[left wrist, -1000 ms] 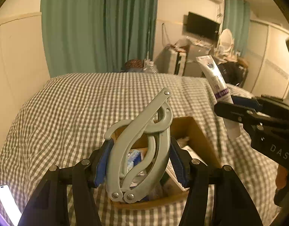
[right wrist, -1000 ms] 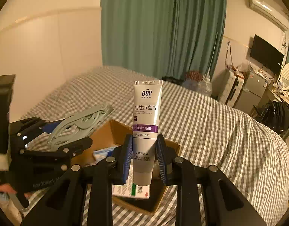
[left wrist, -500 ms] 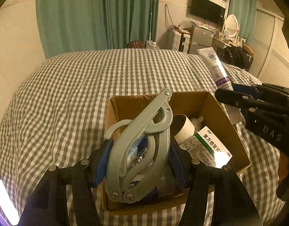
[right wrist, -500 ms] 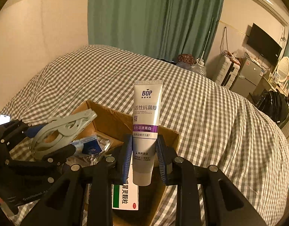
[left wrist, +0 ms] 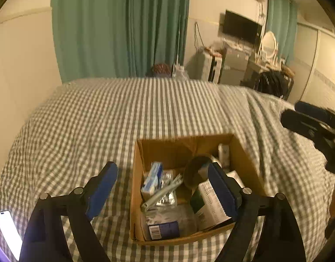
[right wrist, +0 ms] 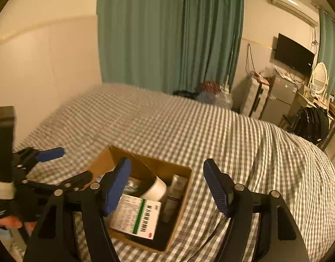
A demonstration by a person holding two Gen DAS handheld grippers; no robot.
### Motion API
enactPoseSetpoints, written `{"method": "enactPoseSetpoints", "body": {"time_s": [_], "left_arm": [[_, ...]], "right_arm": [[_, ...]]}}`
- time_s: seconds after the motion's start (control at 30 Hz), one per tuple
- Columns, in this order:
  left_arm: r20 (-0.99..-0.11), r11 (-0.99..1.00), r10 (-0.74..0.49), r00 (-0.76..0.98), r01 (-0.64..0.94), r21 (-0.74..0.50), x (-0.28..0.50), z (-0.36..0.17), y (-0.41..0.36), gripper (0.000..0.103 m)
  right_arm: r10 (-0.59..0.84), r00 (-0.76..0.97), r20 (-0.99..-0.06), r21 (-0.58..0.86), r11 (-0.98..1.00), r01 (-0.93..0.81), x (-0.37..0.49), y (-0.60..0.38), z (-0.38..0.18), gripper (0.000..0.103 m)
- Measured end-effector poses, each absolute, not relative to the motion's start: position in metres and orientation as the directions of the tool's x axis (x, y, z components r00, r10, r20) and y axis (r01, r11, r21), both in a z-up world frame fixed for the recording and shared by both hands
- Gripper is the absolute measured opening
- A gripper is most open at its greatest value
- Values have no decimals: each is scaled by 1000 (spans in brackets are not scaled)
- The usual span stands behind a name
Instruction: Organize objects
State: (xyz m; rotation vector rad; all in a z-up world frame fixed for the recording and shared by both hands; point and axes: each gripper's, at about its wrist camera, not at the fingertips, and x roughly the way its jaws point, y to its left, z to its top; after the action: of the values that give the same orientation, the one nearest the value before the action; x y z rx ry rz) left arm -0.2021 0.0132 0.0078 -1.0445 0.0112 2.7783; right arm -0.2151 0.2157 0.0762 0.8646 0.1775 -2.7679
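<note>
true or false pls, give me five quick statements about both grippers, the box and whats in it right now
1. The left hand-held gripper is open with nothing between its fingers. True.
2. The right hand-held gripper is clamped on a toothpaste tube. False: it is open and holds nothing.
3. The cardboard box sits on a checked bedspread. True.
4. The cardboard box is empty. False: it holds several items, among them a white-and-green carton and a roll of tape.
5. The folding hanger lies on the bedspread beside the box. False: it lies inside the box.
</note>
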Motion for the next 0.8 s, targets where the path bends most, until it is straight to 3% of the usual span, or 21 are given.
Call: {"method": "enactPoseSetpoints", "body": {"time_s": [0.07,0.2,0.43,0.8], "left_arm": [[-621,-983,176,-764,-173,-65,-195,24,11,90],[-522,-980,196,-830,-184,-75,-172,62,8,101],[-378,-978,202,-903,-206,-30,-127,115,6,103],[-281,-990,129,-951,-141,20,-76,104,2,103]], "right_arm": [[-189,-824,-534,-55,-965,257,-199,216,96,76],[-179,-876,-448,-74,-969,236,-166,219,134,88],[-156,-925,-345,-42,-983,181,-126,227,170,102],[-24,-968,-250,-25,-999,31,-74,246,140,103]]}}
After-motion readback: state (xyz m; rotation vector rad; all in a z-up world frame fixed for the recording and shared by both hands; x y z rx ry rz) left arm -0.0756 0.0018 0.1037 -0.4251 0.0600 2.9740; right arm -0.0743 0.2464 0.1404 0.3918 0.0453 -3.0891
